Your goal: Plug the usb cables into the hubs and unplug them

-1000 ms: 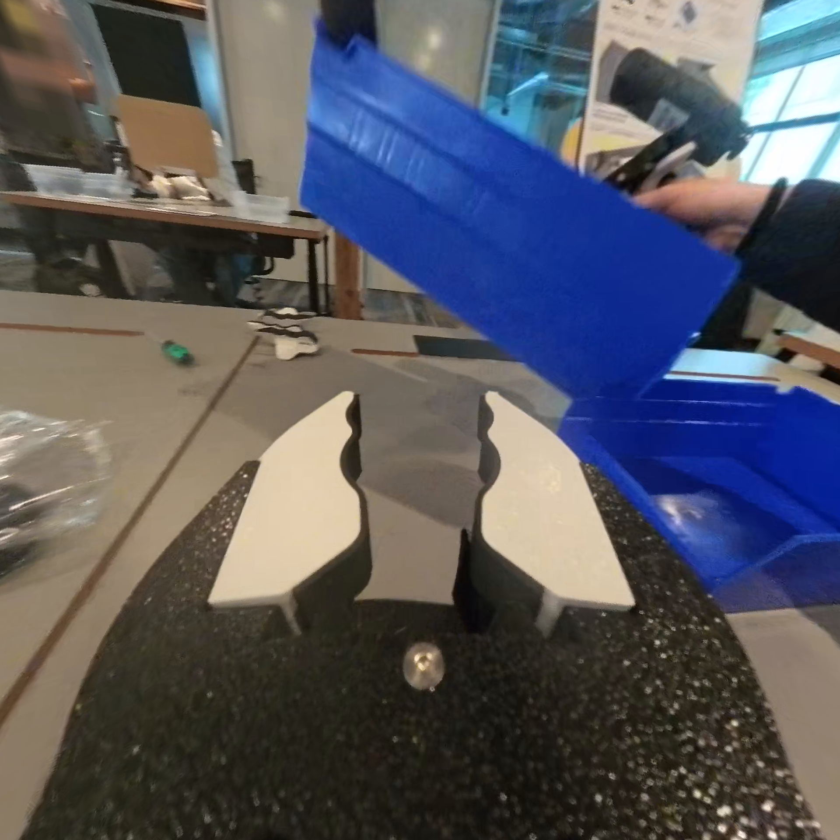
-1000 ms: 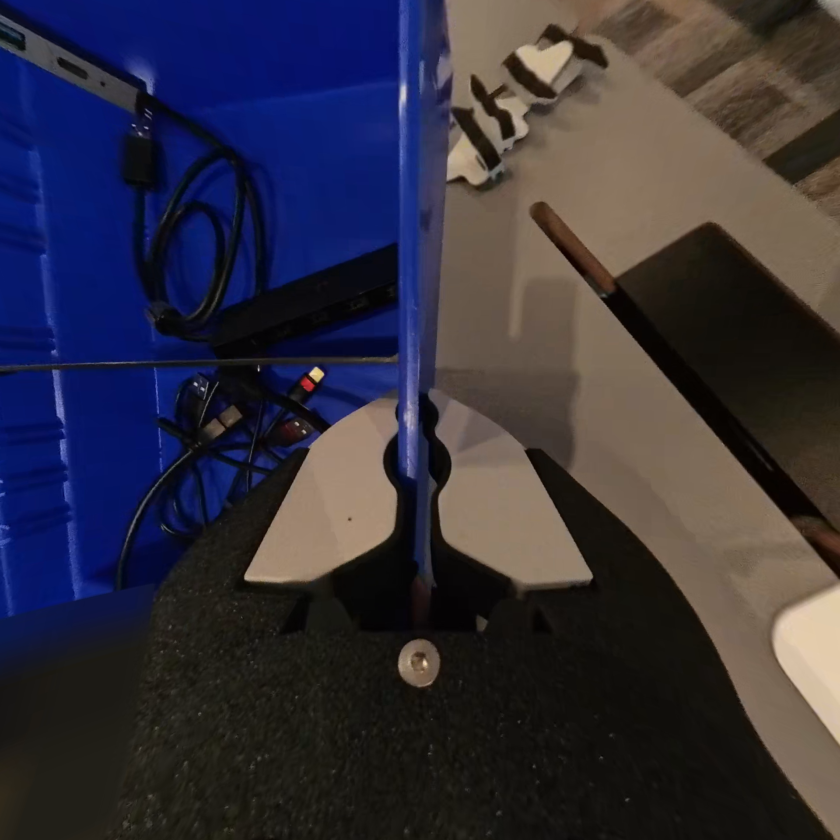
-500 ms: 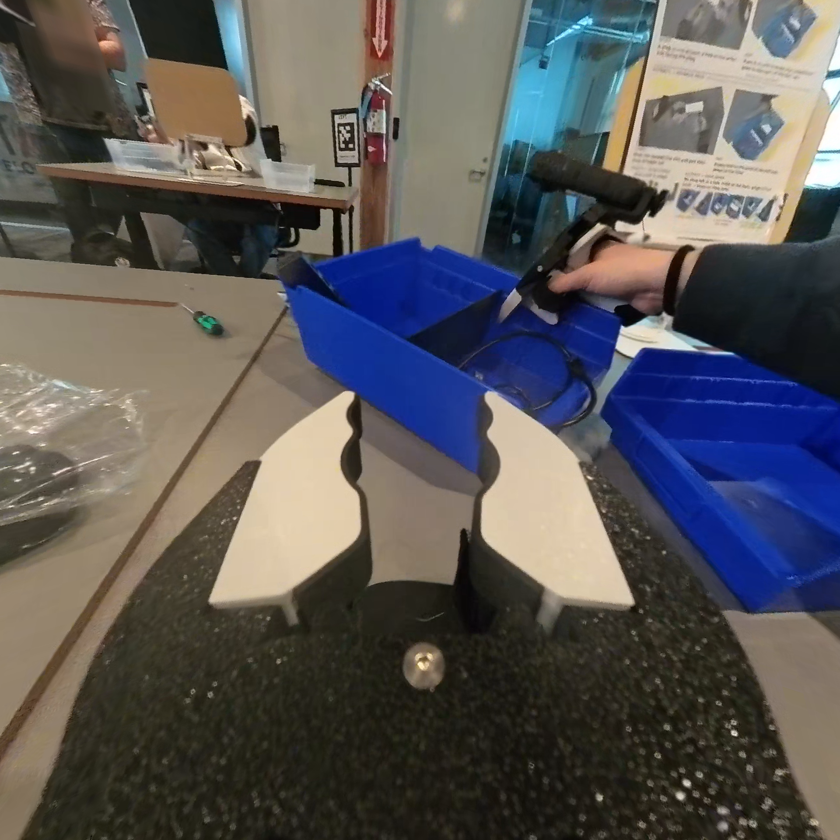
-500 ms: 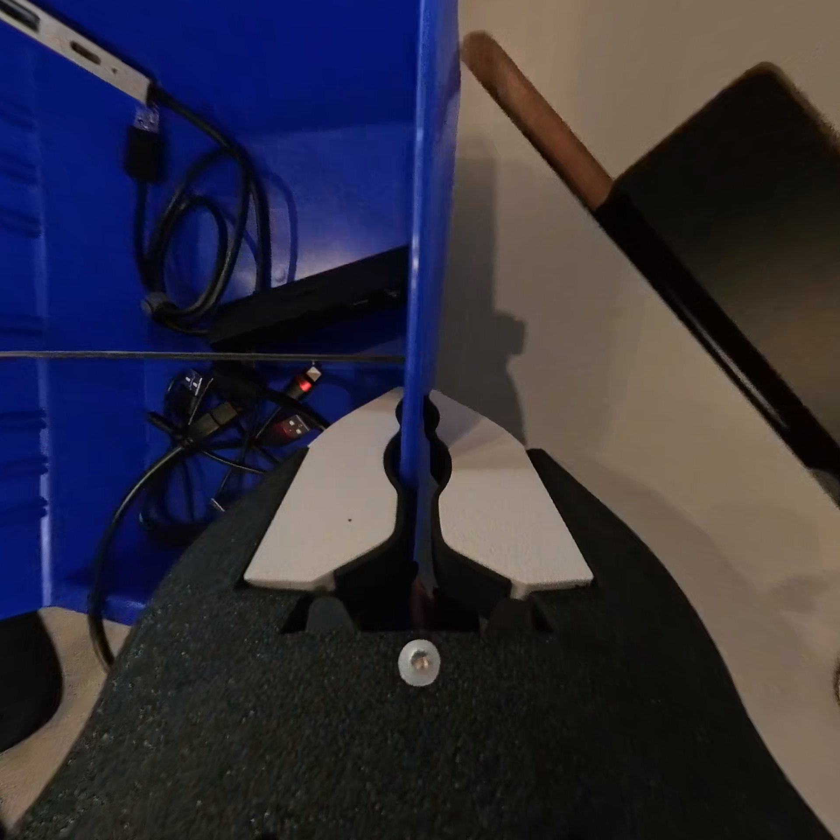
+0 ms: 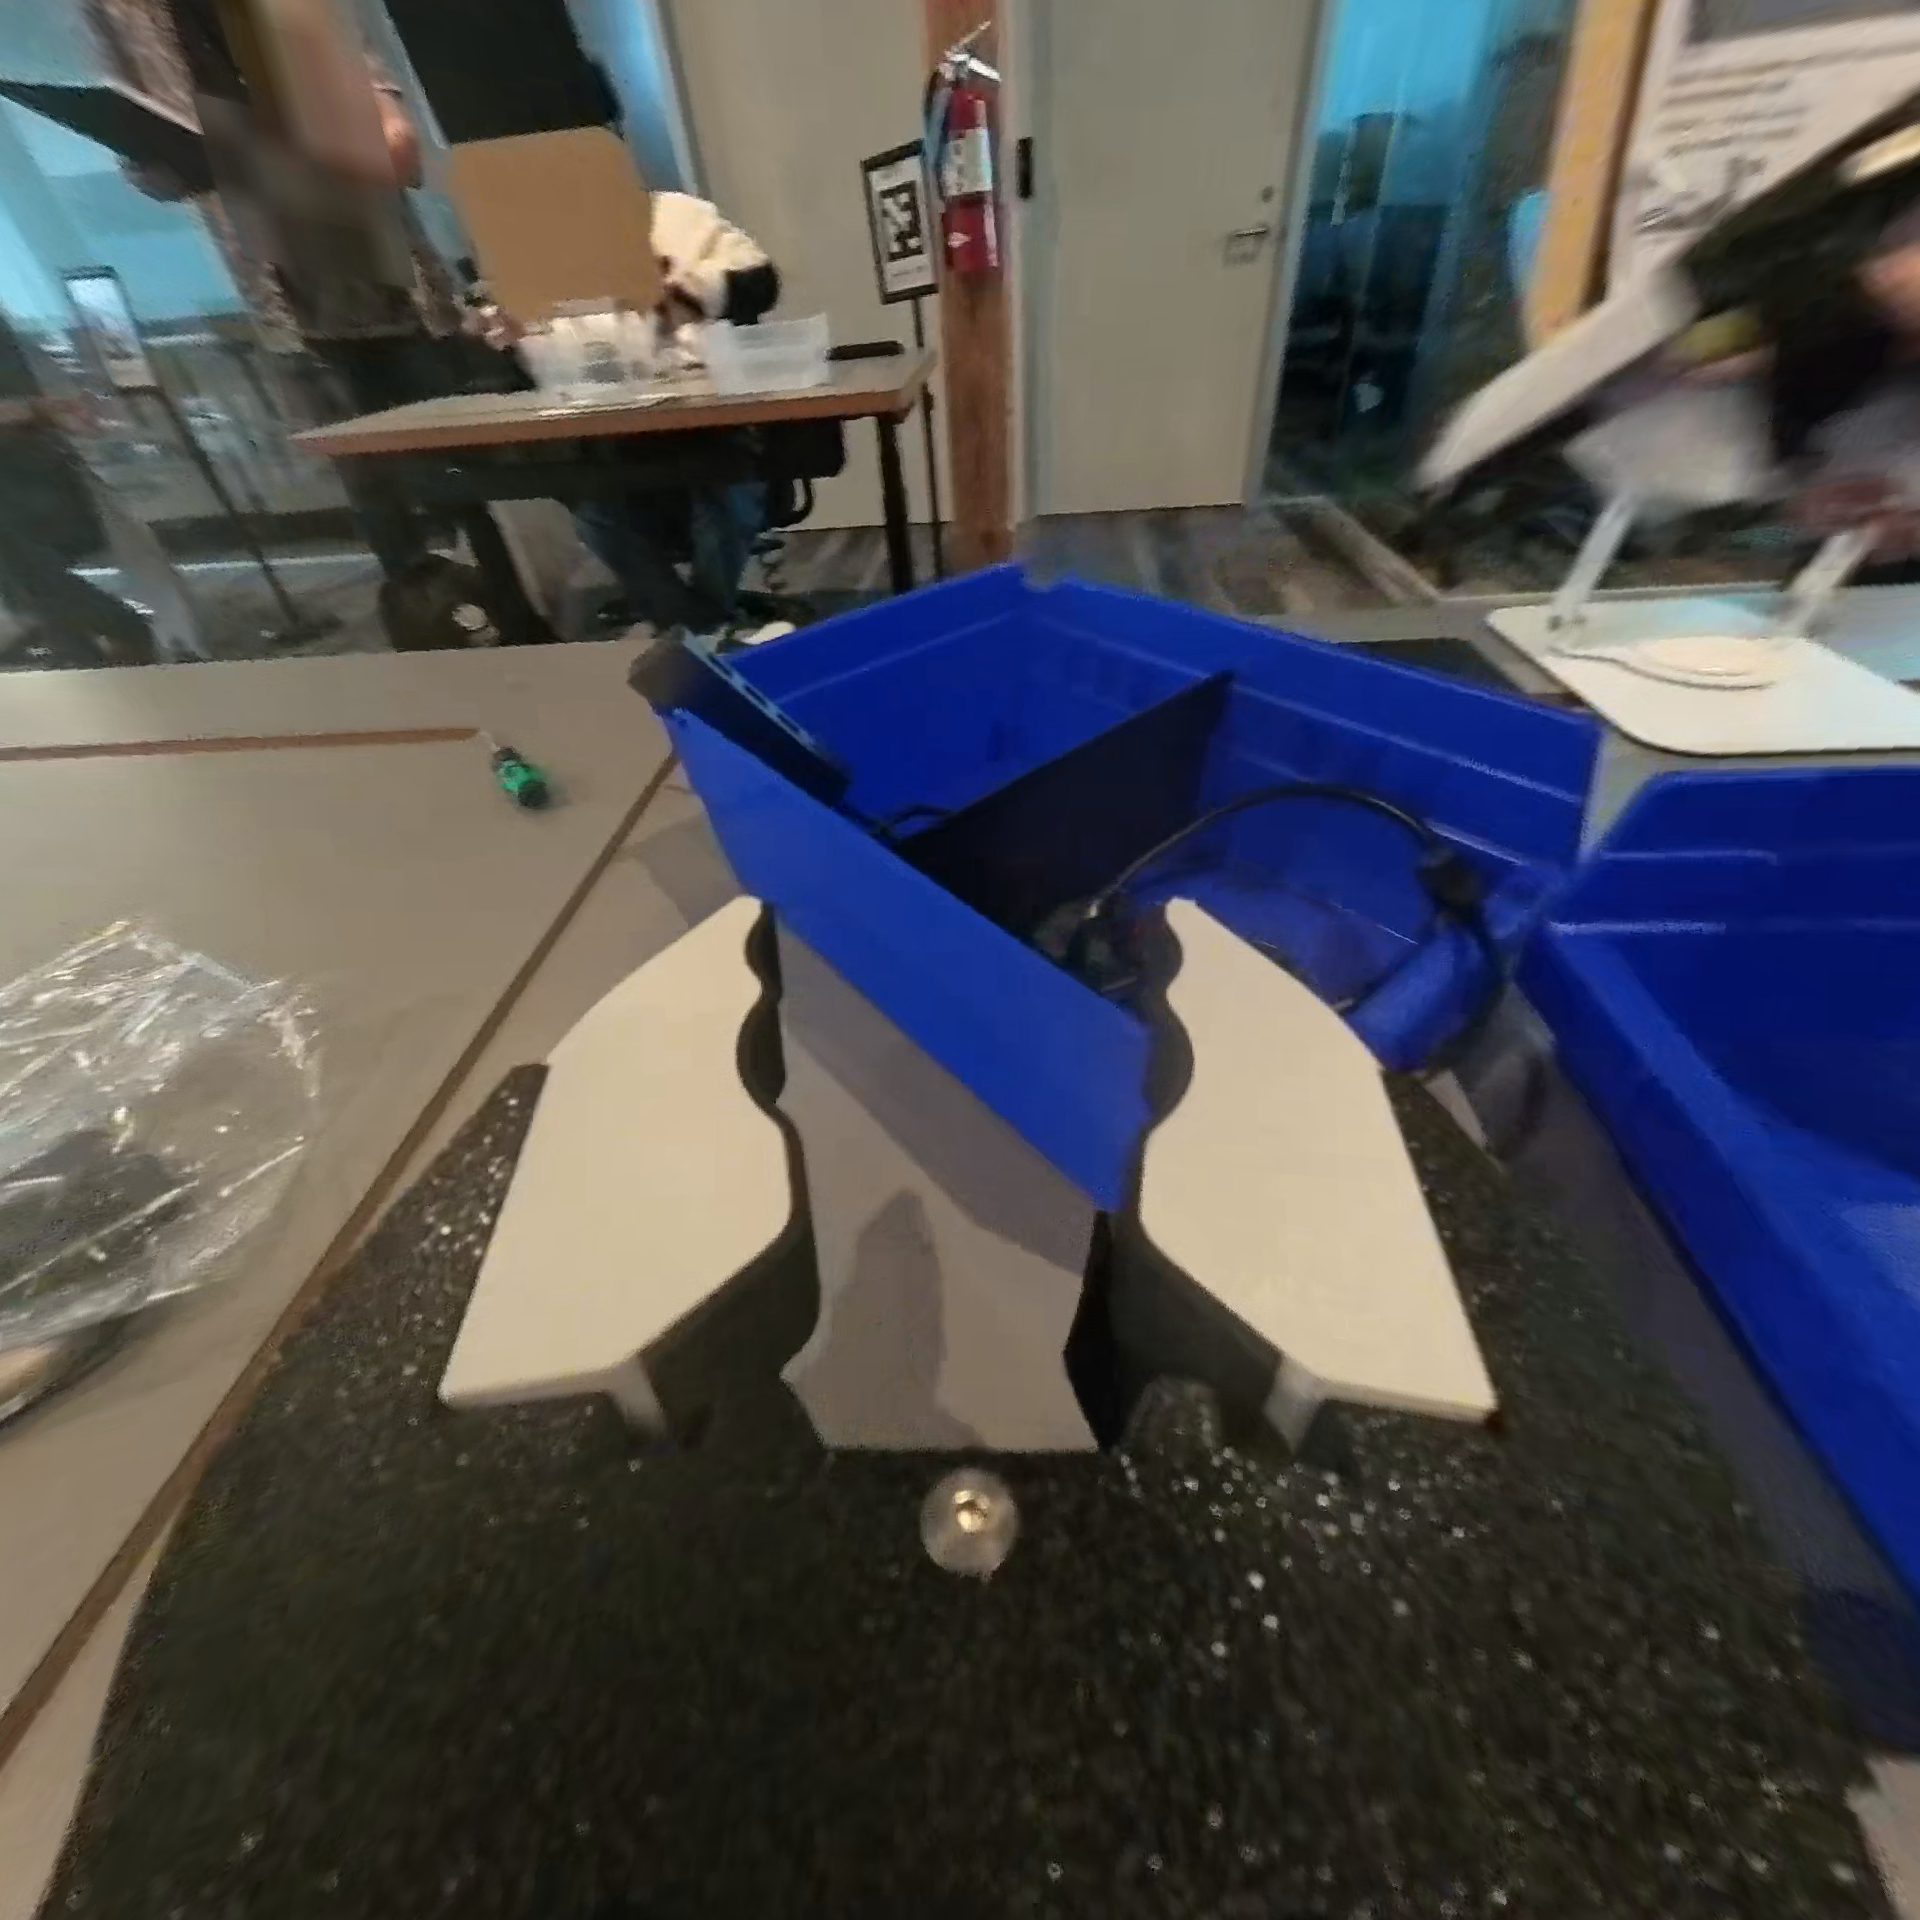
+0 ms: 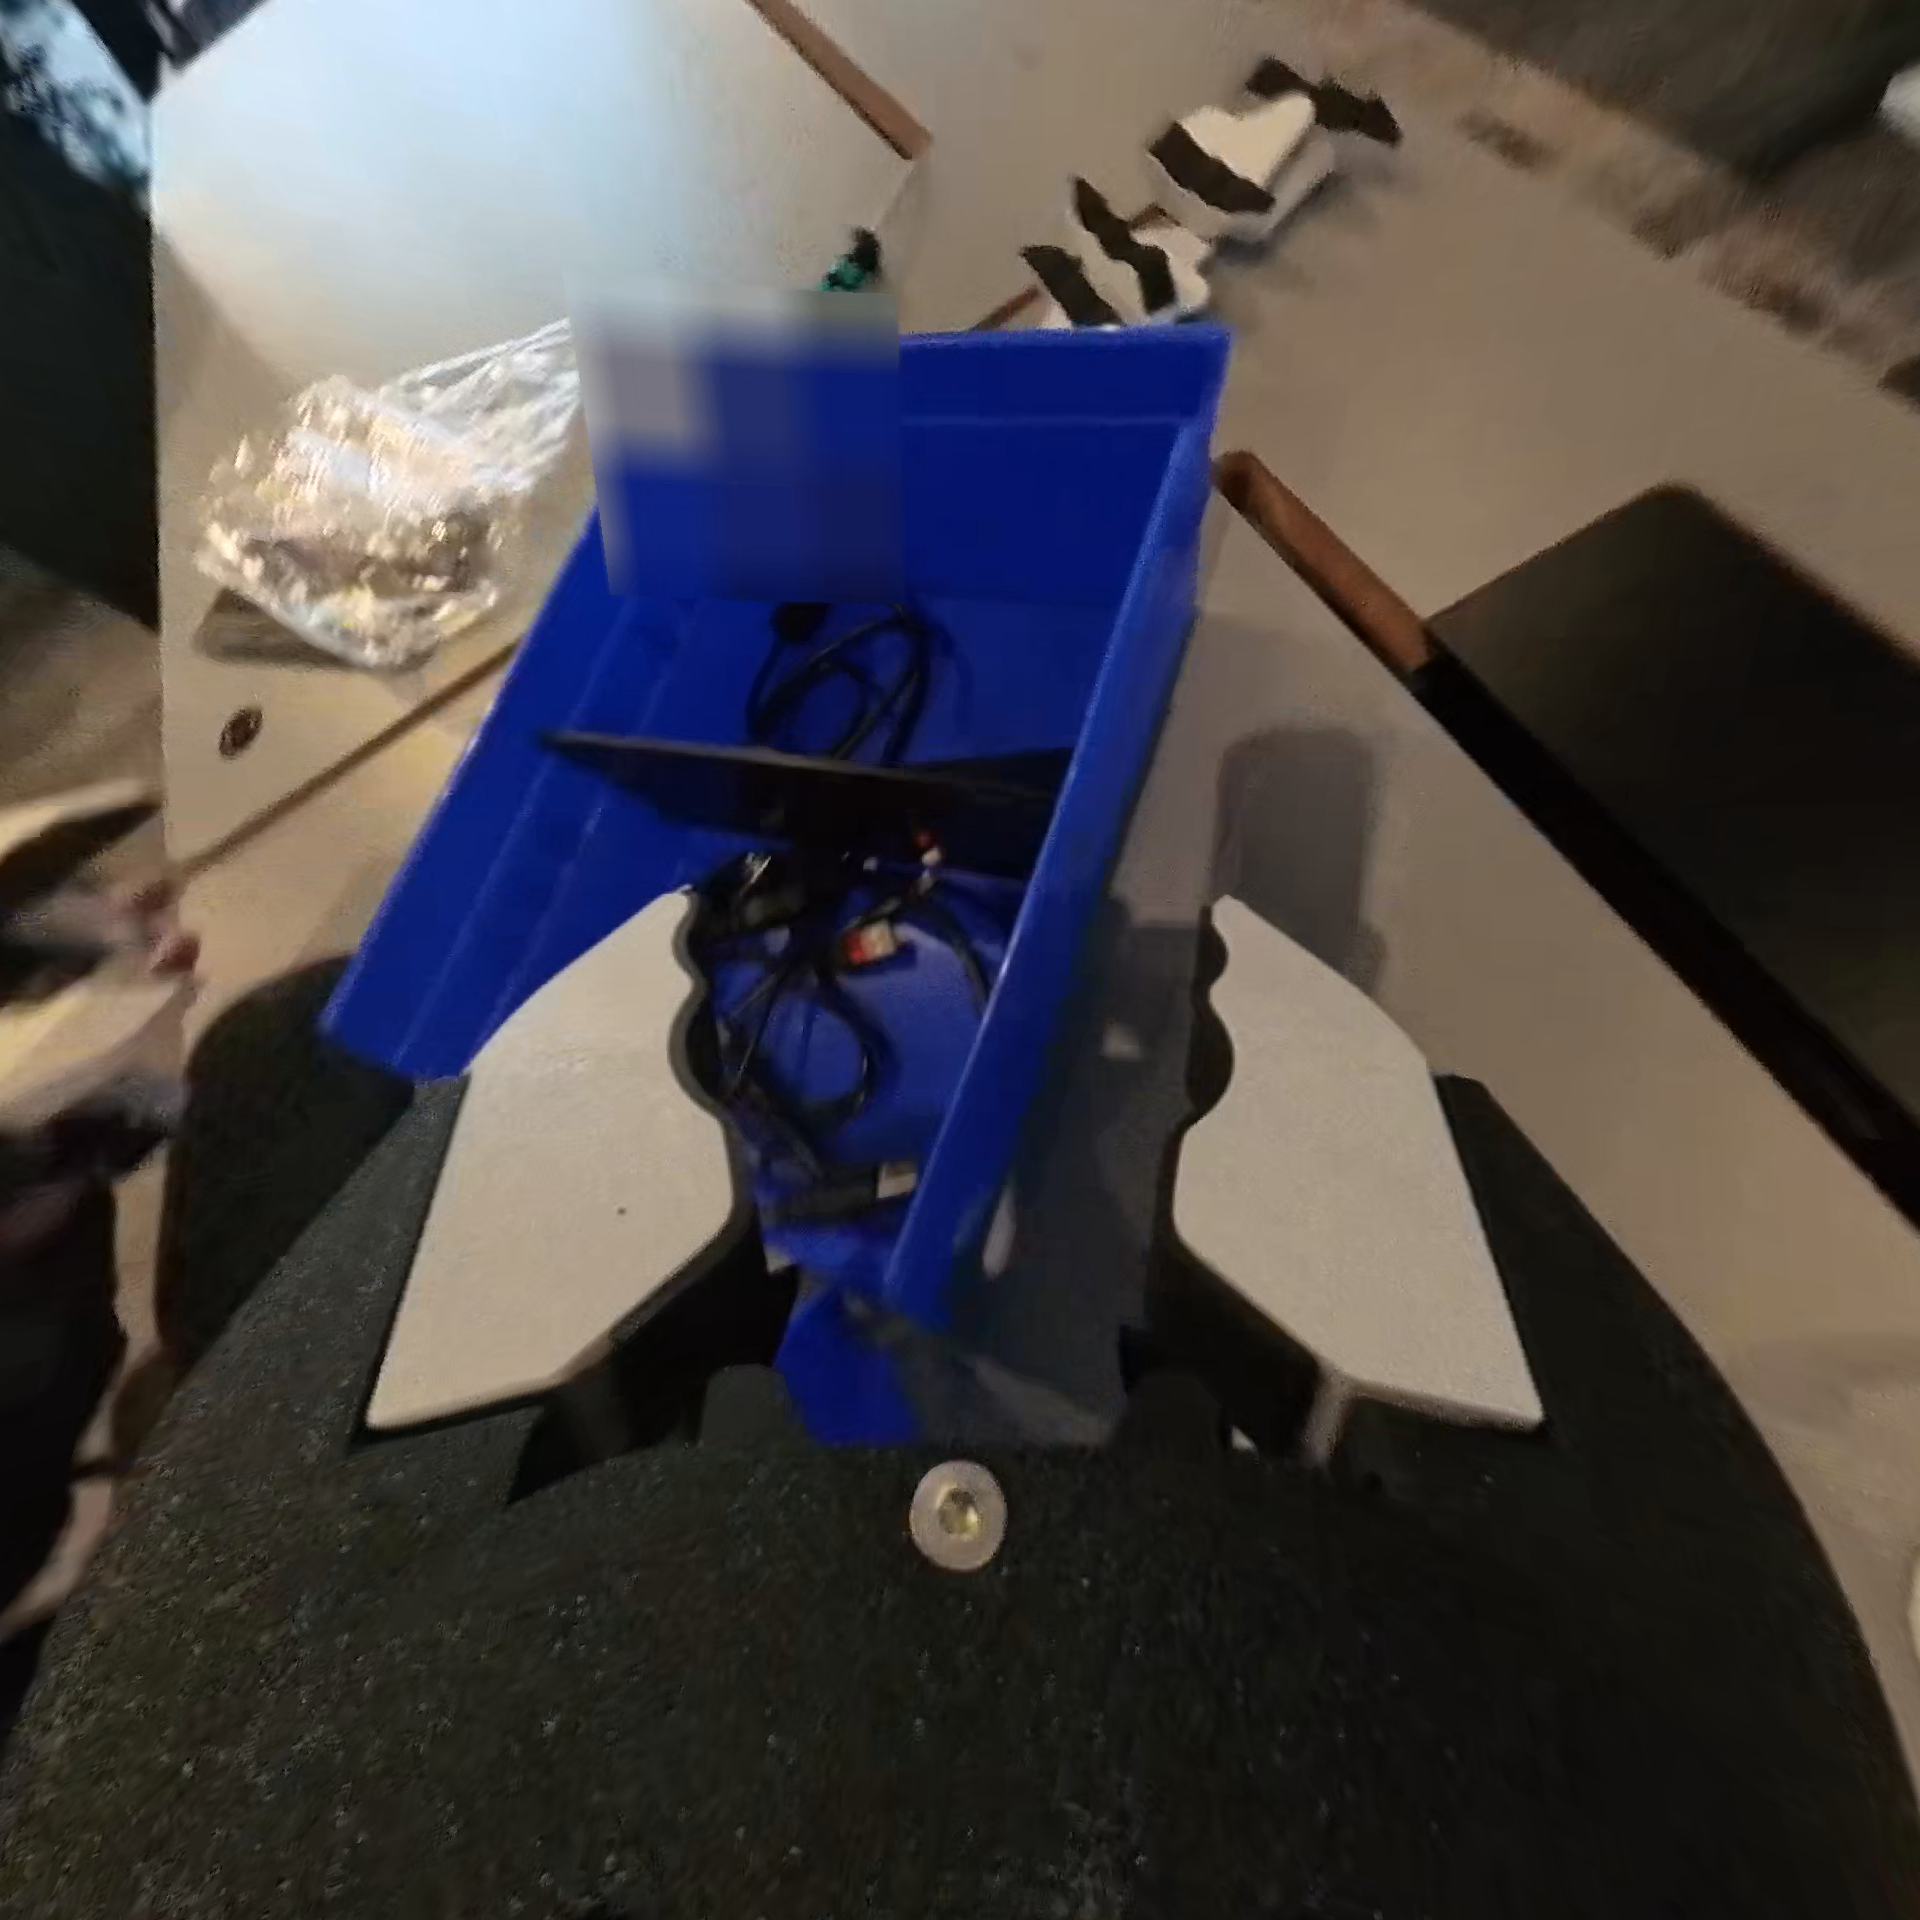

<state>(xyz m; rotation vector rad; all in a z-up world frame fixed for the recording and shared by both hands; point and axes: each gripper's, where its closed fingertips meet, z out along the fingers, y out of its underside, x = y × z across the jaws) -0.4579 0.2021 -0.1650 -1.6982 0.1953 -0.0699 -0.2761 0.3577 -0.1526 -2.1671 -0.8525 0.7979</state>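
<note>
Both my left gripper point(image 5: 961, 1060) and right gripper point(image 6: 951, 1049) are released and empty; tangled usb cables point(image 6: 821, 997) in the blue bin point(image 6: 1081, 852) risk snagging, dragging the hub point(image 6: 800, 779).

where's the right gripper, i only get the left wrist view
observer: The right gripper is open over the blue bin, with one side wall in the gap between its fingers.
operator: any plugs in the near compartment
observer: Yes, a tangle of usb cables lies there, some plugs marked red.
operator: and the far compartment
observer: A coiled black cable lies on its floor.
</note>
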